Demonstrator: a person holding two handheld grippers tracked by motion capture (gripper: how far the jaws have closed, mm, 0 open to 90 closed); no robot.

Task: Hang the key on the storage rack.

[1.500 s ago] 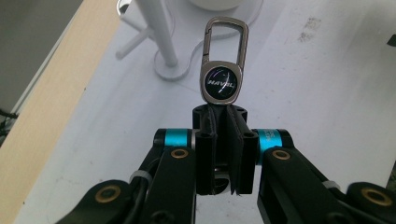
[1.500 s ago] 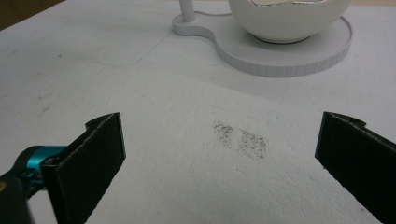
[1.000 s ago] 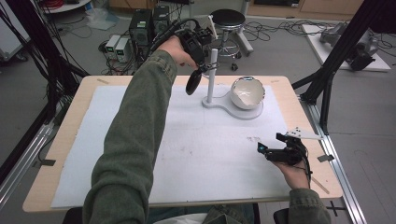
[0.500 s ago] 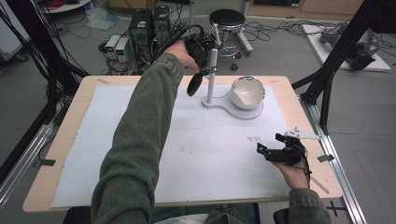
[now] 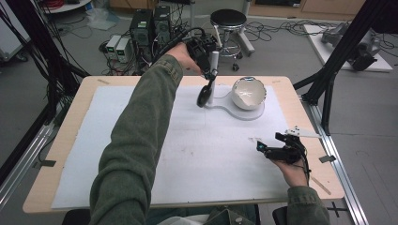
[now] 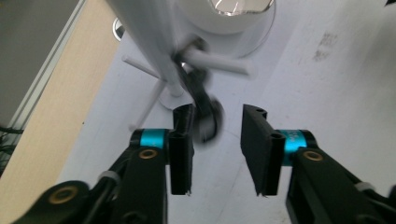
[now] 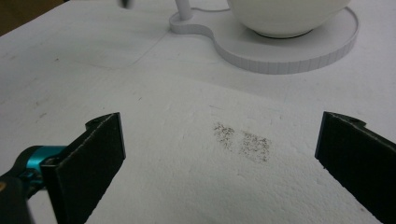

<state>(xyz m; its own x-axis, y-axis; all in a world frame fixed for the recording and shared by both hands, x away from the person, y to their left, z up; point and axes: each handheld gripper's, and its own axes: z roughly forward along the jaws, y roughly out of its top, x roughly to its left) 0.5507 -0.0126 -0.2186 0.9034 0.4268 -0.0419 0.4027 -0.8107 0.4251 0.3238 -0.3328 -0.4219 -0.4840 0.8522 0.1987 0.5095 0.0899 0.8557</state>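
A white stand (image 5: 213, 70) with a thin post and a flat base rises at the back of the table. A white bowl (image 5: 248, 93) sits on that base. A black spoon (image 5: 204, 96) hangs beside the post. In the left gripper view the spoon (image 6: 208, 121), blurred, dangles from a peg on the post (image 6: 144, 42). My left gripper (image 5: 202, 49) is up by the post's top; its jaws (image 6: 217, 116) stand open with the spoon's head just beyond, close to the left jaw. My right gripper (image 5: 268, 141) rests low at the table's right, open (image 7: 222, 126) and holding nothing.
A white foam mat (image 5: 141, 140) covers most of the wooden table (image 5: 70, 126). The bowl (image 7: 285, 14) and the stand's base (image 7: 289, 56) lie ahead of the right gripper, with a dark smudge (image 7: 243, 140) on the mat between. Black frame legs (image 5: 328, 84) stand at the right.
The spoon now hangs lower and closer to the post than before. My left hand has shifted slightly right. The right gripper has stayed in place.
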